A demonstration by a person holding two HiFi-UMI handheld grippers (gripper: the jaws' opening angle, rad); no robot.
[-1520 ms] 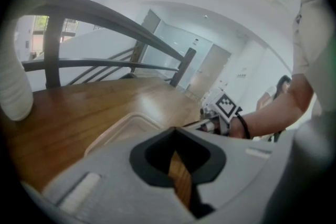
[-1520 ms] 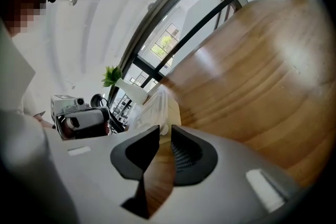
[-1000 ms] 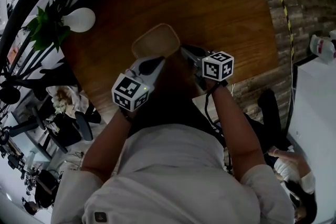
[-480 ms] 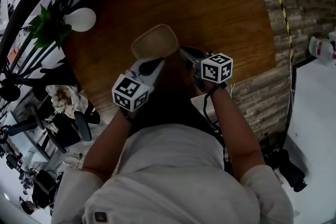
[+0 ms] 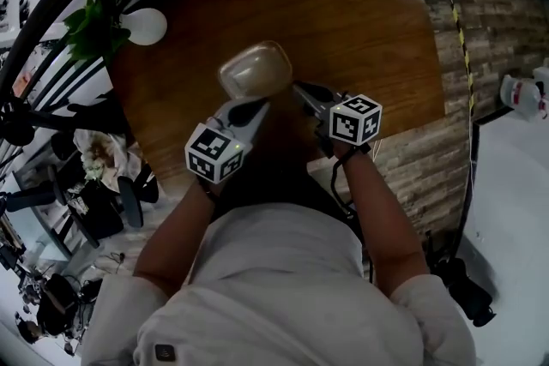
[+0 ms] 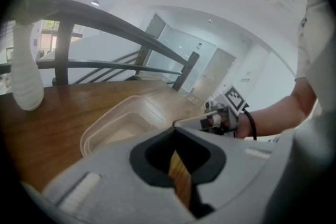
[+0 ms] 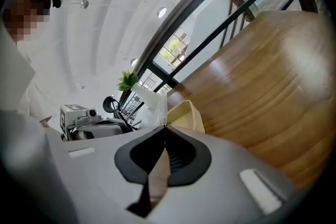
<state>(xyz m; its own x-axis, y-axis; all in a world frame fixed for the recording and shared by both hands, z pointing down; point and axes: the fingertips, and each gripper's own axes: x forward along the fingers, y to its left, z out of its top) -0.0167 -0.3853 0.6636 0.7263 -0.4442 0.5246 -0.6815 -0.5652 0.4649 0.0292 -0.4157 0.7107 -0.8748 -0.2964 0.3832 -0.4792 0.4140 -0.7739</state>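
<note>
Cream plastic is what we have in front of us: a shallow container (image 5: pixel 255 69) on the wooden table (image 5: pixel 360 21), close to the near edge. Where do we have our right gripper (image 7: pixel 166 126)?

We hold it at the container's near right corner. Its jaws are pressed together, and a thin clear edge of the container rises straight from between the tips, so we read it as pinching the rim. We cannot tell whether the container lies flat or is tipped.

And our left gripper (image 6: pixel 175 129)?

Its jaws meet at the tips too, with nothing between them; only the wood of the table shows through the gap lower down. It hovers just beside the container's near left side, and we cannot tell whether it touches.

Do our two grippers meet?

No, we hold them apart, each slanting in toward the container from its own side, marker cubes toward our body.

What else do we see on the table?

We see a white vase (image 5: pixel 144 26) with a green plant (image 5: pixel 90 23) at the far left corner, well apart from the container. A dark railing (image 6: pixel 110 21) runs behind that edge of the table.
</note>
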